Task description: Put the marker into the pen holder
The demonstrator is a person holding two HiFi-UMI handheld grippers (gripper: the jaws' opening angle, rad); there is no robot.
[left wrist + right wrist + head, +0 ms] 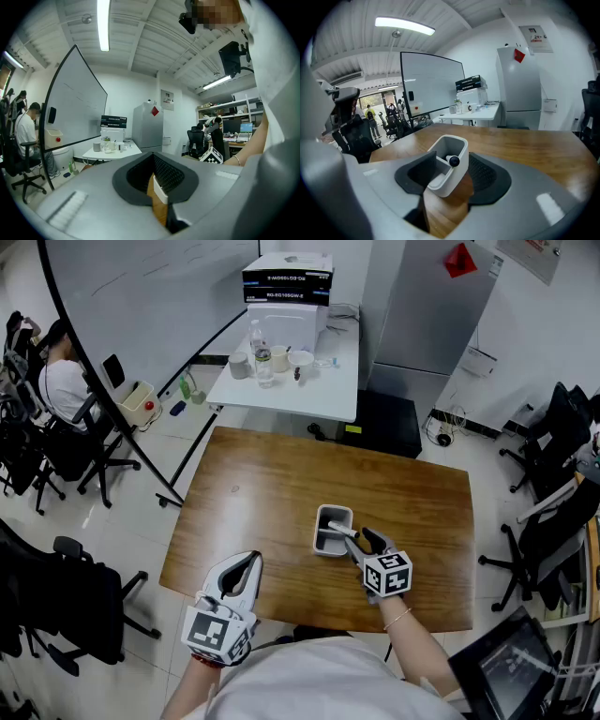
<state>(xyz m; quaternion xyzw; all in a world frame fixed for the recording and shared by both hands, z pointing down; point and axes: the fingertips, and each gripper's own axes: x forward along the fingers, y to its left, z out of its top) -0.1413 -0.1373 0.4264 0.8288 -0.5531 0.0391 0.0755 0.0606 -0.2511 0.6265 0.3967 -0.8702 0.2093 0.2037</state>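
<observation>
Wooden table [262,493], grey pen holder [320,526] on it

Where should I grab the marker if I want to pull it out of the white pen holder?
Grab the marker by its dark-tipped end, which pokes up over the pen holder's rim on the side facing the right gripper. The rest slants down inside the walls, hard to reach. Come from above on that side, with the jaws across the round barrel.
</observation>
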